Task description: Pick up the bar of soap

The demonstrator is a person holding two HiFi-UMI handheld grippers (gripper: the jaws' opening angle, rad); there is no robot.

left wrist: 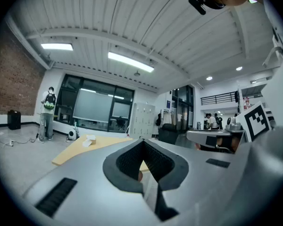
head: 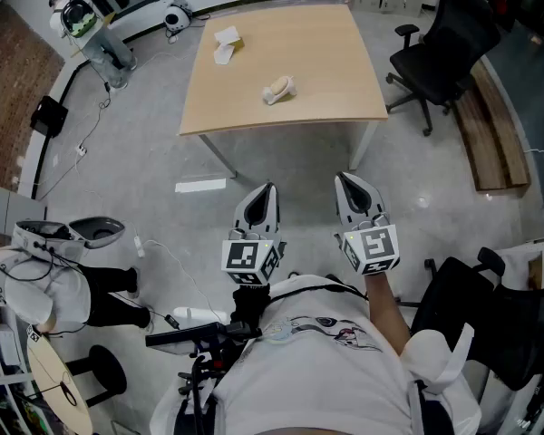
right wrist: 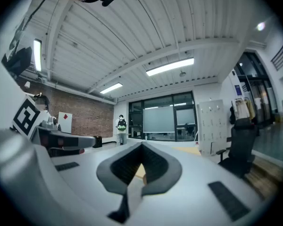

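left gripper: clenched, empty | right gripper: clenched, empty | bar of soap: lying on wooden table, well ahead of both grippers, apart from them

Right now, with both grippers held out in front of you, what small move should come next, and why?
Probably a step forward toward the table. The bar of soap lies on it, across a stretch of floor from the left gripper and right gripper. Both are shut and hold nothing, so closing that gap likely comes first.
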